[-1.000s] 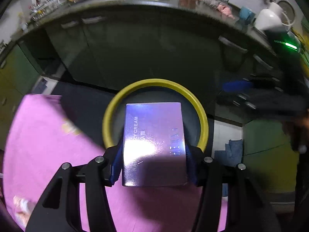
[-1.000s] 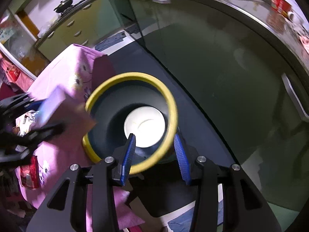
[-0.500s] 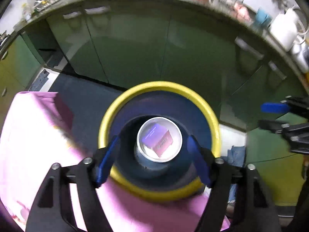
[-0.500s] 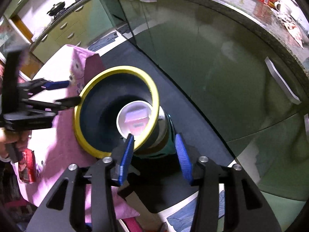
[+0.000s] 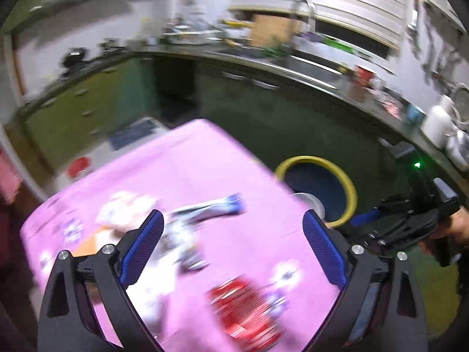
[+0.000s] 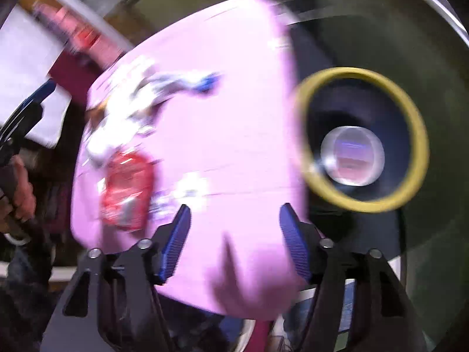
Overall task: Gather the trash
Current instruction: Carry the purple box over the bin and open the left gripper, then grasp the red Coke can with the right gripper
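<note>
Pink-clothed table (image 5: 205,161) back under both lenses: the left gripper (image 5: 231,245), jaws now wide and empty, has swung off the yellow-rimmed bin (image 6: 363,138) where its purple box (image 6: 353,154) landed, toward a red wrapper (image 5: 246,314); the right gripper (image 6: 234,242) gapes idle too.

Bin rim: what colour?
Yellow; the bin rim rings a dark blue interior, clearest in the right wrist view.

Pink cloth (image 5: 222,176) matt; red wrapper (image 5: 246,311) glossy.
</note>
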